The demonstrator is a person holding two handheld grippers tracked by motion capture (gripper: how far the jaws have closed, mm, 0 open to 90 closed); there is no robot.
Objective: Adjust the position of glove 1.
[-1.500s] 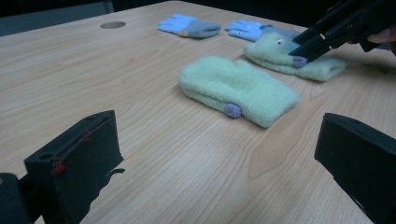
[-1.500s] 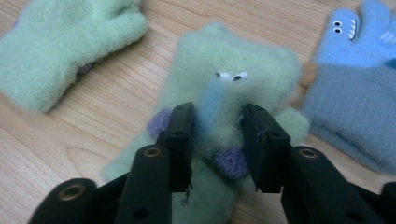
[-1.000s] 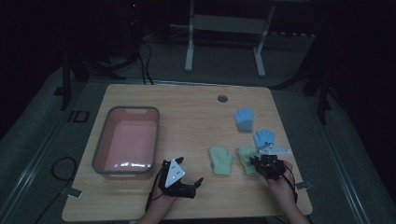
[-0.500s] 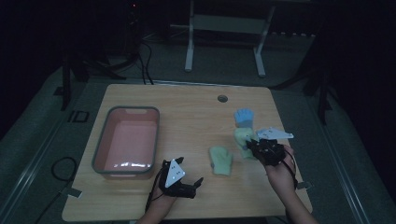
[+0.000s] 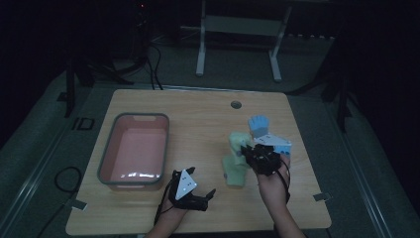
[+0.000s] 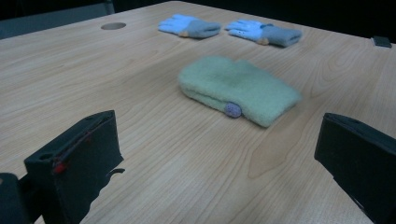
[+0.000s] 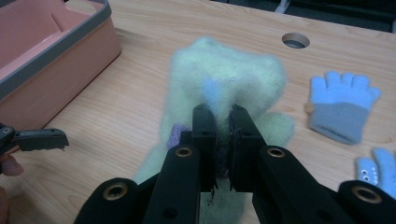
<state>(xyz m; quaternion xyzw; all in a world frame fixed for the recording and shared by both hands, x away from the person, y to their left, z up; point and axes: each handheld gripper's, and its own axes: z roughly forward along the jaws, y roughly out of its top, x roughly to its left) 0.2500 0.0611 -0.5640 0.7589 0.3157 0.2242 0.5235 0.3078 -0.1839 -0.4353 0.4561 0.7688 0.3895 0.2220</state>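
Between tool tips, fuzzy pale-green mitten

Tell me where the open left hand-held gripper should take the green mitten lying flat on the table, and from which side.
Probably the near cuff end of the green mitten, coming straight ahead and low from where the left hand-held gripper stands. The mitten lies flat and limp, its thick folded edge with a small purple button faces the open jaws, and bare table lies between. A pinch across that edge looks easiest.
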